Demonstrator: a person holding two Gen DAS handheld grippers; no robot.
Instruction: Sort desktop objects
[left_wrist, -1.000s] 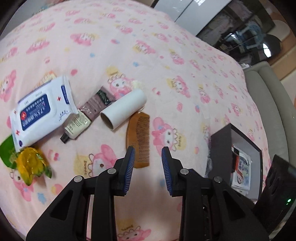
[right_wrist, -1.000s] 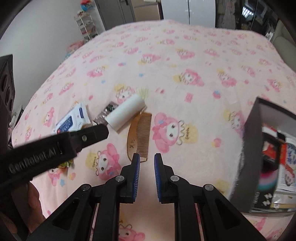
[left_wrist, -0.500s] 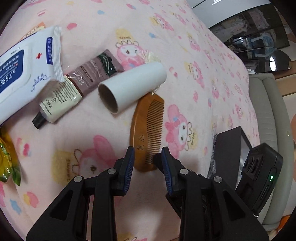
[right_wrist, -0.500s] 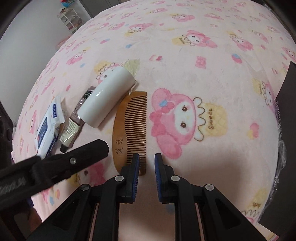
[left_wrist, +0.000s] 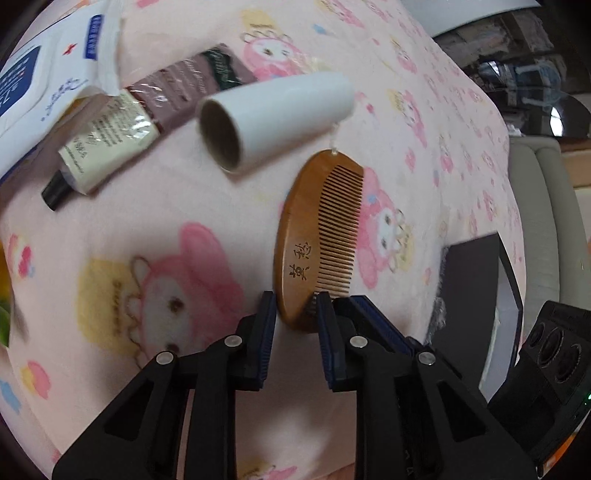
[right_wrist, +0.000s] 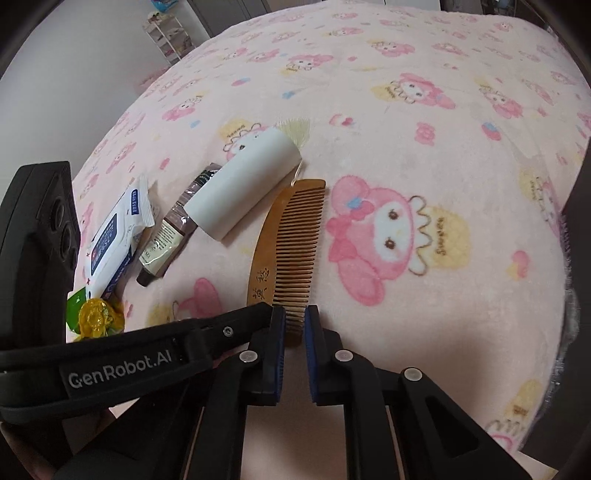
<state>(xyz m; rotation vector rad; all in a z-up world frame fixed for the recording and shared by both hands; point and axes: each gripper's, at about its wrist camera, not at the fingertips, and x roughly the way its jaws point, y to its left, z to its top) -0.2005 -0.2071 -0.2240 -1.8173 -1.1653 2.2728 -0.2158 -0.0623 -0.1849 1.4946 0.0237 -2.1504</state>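
Observation:
A wooden comb (left_wrist: 314, 236) lies on the pink cartoon blanket (left_wrist: 147, 240), teeth to the right. My left gripper (left_wrist: 295, 310) is open, and the comb's near end sits between its fingertips. My right gripper (right_wrist: 294, 317) is open with a narrow gap, also at the near end of the comb (right_wrist: 288, 243). A white tube roll (left_wrist: 273, 118), a hand-cream tube (left_wrist: 110, 136) and a wet-wipes pack (left_wrist: 40, 85) lie beyond the comb to the left.
A dark box (left_wrist: 476, 291) stands at the right, partly seen. A yellow-green wrapped item (right_wrist: 94, 317) lies at the left. The left gripper's arm (right_wrist: 122, 365) crosses the lower left of the right wrist view. A grey sofa (left_wrist: 546, 229) is beyond the bed.
Both grippers have moved forward and down to the comb's near end. The comb now sits between the left fingertips. The other objects have not moved.

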